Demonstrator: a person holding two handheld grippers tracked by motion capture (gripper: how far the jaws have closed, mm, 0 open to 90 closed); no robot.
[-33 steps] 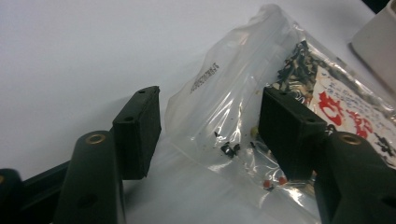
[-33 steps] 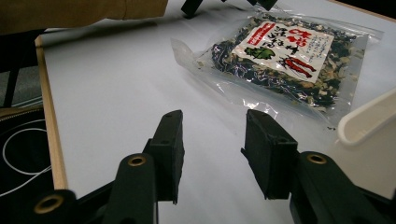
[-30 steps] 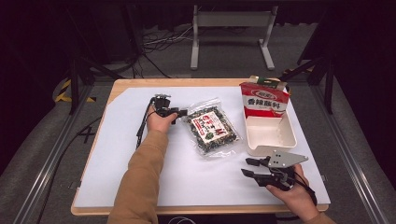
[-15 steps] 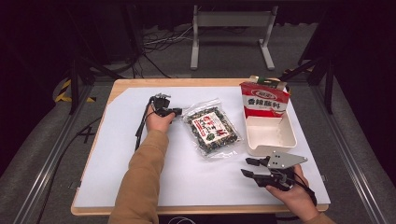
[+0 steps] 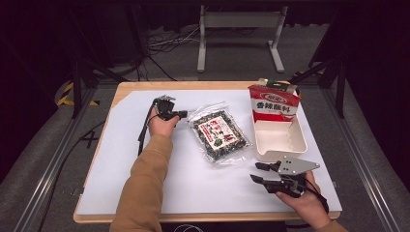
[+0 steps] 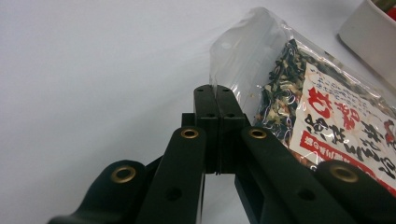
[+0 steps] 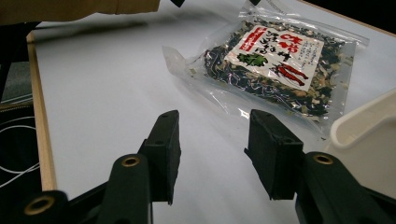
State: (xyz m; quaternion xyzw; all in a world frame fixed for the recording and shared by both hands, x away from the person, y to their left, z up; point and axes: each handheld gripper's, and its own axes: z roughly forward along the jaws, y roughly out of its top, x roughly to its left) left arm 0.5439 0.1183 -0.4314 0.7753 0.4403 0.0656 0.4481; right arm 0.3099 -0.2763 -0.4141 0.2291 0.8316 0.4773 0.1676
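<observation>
Resting near the table's front edge, the right gripper (image 5: 259, 172) holds its jaws apart on nothing. Farther in lies the clear seasoning bag (image 5: 220, 136) (flat, beside the white tray (image 5: 302, 143)). The left gripper (image 5: 184, 114), jaws just closed together, meets the bag's corner; whether it pinches film, I cannot tell.

Tan sleeve (image 5: 145, 193) on the left arm — black grippers with brass rivets.
</observation>
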